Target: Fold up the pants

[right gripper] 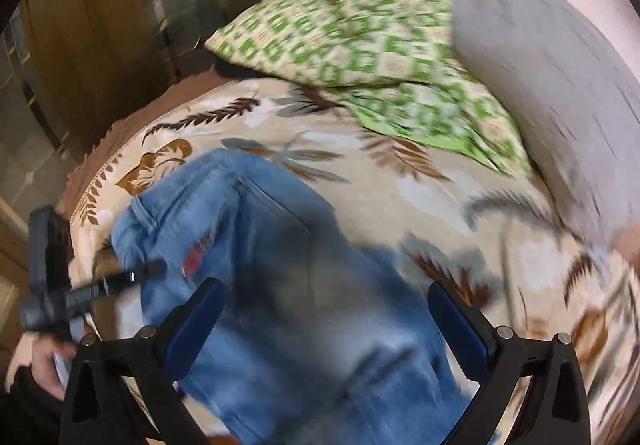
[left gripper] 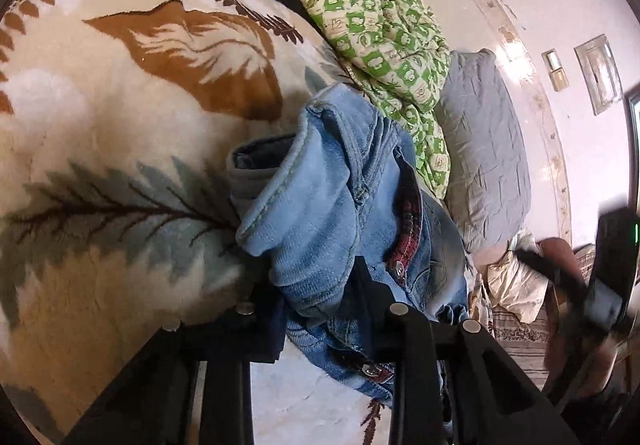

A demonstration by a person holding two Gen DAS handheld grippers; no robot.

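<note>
Light blue jeans (left gripper: 340, 213) hang bunched from my left gripper (left gripper: 320, 309), which is shut on the denim near the waistband with its red lining and metal snaps. In the right wrist view the jeans (right gripper: 280, 285) lie spread over the leaf-patterned blanket (right gripper: 420, 205). My right gripper (right gripper: 324, 321) is open above them, blue-padded fingers (right gripper: 196, 329) apart on either side of the cloth. The left gripper (right gripper: 116, 279) shows at the left, at the jeans' edge. The right wrist view is motion-blurred.
A green checked quilt (left gripper: 380, 33) and a grey pillow (left gripper: 484, 149) lie at the far side of the bed by the pale wall. A wooden wardrobe (right gripper: 100, 25) stands at the left. The right gripper (left gripper: 600, 285) shows blurred at the right edge.
</note>
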